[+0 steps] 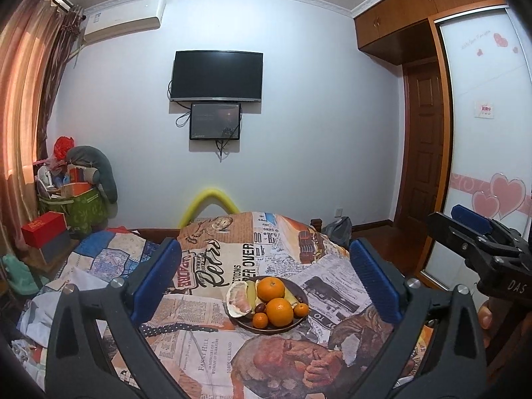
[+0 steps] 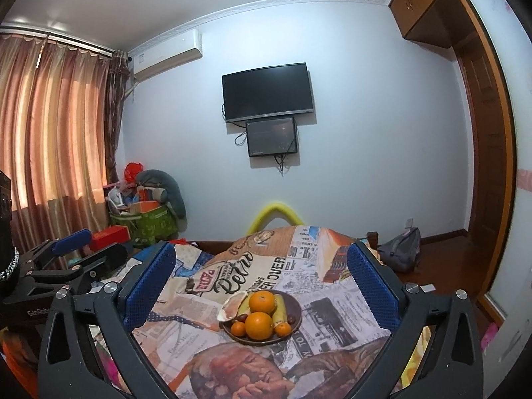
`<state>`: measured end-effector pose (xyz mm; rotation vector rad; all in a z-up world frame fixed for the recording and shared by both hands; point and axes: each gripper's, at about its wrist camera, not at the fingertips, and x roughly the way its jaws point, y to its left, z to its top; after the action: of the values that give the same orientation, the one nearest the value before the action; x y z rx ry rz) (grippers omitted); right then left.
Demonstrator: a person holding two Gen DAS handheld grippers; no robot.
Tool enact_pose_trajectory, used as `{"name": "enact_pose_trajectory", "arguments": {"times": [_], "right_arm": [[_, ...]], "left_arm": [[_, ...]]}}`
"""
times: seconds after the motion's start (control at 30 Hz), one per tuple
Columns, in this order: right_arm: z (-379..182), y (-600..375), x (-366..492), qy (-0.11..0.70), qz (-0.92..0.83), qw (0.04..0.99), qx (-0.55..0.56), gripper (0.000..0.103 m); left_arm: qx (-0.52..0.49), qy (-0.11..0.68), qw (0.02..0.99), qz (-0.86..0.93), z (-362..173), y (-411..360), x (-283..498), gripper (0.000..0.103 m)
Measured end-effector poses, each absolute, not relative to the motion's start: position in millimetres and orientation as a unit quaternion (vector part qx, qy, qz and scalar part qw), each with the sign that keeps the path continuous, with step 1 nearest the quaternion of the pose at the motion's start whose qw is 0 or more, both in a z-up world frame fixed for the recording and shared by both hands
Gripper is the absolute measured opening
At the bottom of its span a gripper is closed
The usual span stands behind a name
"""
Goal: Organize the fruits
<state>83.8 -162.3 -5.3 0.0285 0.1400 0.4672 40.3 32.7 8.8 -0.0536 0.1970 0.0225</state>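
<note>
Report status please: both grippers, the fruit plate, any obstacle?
Left gripper and right gripper open, empty. Fruit plate loaded, on printed cloth, untouched. Nothing in the way.

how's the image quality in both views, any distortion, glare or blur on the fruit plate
Left wrist view: strong fisheye bending of the walls, dark vignette in the corners; the plate and oranges are sharp, without glare; the curtain glows warm orange. Right wrist view: the same bending, the plate in focus, the backlit curtain the brightest area; the open right tongs are slightly soft up close.
</note>
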Motion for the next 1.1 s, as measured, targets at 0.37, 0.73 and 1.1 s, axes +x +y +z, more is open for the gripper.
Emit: {"name": "enact_pose_trajectory", "arguments": {"times": [0.37,0.73,1.1], "right_arm": [[-7.7,-161.2,76.9,0.069,0.227,0.971,0.004,0.103],[-7.0,-161.2,76.0,0.068,0.222,0.973,0.005,0.103],[-5.2,-162.7,75.3,0.069,0.220,0.973,0.009,0.103]], "left_arm": [[-0.027,0.099,0.995,0.010,6.7,32.8,41.6,0.103],[-0.027,0.093,0.995,0.009,8.1,31.4,41.9,0.103],[-0.032,0.094,0.995,0.009,7.2,33.4,44.4,0.103]]}}
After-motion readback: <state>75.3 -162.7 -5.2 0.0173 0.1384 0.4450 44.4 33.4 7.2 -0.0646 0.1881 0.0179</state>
